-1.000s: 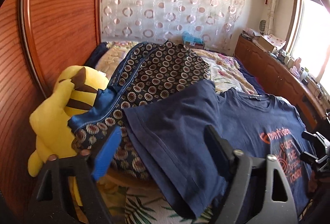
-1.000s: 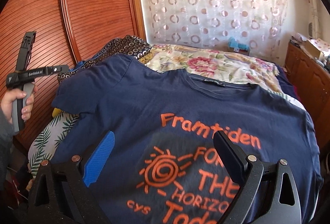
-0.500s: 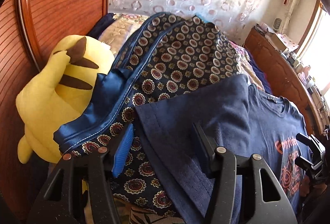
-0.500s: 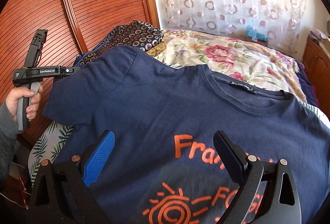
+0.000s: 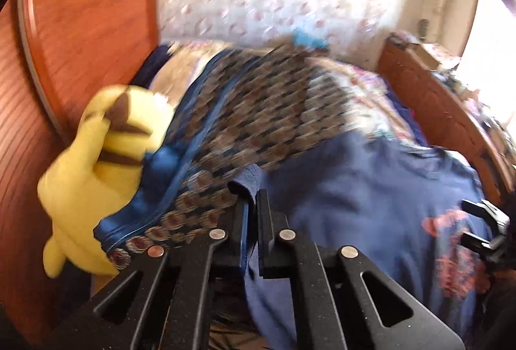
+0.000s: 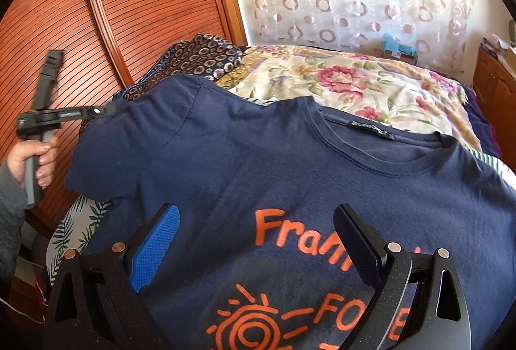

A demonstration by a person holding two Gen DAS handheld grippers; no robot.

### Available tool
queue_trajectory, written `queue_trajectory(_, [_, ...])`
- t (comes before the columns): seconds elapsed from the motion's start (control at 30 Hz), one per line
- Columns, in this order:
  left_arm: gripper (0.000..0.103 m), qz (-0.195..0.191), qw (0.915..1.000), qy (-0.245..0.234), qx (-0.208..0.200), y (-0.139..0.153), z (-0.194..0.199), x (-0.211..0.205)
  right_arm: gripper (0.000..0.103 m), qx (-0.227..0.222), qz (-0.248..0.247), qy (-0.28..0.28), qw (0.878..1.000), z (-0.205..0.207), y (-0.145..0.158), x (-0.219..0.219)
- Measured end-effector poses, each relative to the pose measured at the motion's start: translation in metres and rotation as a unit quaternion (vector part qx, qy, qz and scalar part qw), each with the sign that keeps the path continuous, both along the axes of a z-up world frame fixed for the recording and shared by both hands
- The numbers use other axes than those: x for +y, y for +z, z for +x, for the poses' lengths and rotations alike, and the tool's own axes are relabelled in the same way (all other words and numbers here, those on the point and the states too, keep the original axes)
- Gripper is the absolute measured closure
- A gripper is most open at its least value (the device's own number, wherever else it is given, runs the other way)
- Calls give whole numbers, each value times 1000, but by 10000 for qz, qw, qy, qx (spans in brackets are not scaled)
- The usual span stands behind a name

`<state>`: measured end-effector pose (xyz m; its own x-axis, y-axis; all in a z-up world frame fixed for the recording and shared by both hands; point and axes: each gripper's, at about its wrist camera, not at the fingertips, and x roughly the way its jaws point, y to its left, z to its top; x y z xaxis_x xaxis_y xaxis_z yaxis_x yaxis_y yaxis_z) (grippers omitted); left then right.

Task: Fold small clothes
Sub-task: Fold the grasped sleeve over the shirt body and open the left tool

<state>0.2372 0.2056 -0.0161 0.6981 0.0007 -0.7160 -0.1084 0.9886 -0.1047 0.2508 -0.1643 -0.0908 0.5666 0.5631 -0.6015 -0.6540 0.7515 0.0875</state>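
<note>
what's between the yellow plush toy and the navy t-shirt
A dark circle-patterned cloth with blue trim lies between the yellow plush toy and the navy t-shirt, seen in the left wrist view.

blur: left wrist view smeared | cut off: T-shirt [image 6: 290,163] print at bottom edge

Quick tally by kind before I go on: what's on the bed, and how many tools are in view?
Navy T-shirt: 1
Patterned cloth: 1
Floral bedspread: 1
Yellow plush toy: 1
Tools: 2, left tool and right tool
Total: 6
</note>
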Motion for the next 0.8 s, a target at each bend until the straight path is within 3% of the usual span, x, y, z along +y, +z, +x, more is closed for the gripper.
queue_trajectory(0.1, [98,120,9986,-455,-253,29,-2,-36,6,-27,44,-99,9999,-3,2,-4])
queue_trajectory(0.23, [98,86,9941,-1027,-347,45,13,-81,6,-61,145,-285,9995,-7,2,-13])
queue_trajectory(0.43, [98,9,9845,-1751,-2,22,54,-148,6,-86,274,-620,9977,-16,1,-29])
queue_trajectory(0.63, [97,-206,9772,-2107,137,15,54,-184,6,-75,270,-942,9952,-27,-4,-41])
queue_trajectory(0.73, [73,-186,9768,-2134,59,21,46,-184,6,13,269,-1052,9941,-29,-6,-42])
queue_trajectory(0.77, [60,-168,9774,-2105,43,22,45,-183,6,33,271,-1071,9939,-30,-6,-42])
queue_trajectory(0.8, [56,-166,9778,-2087,12,23,42,-181,6,43,273,-1080,9938,-30,-6,-40])
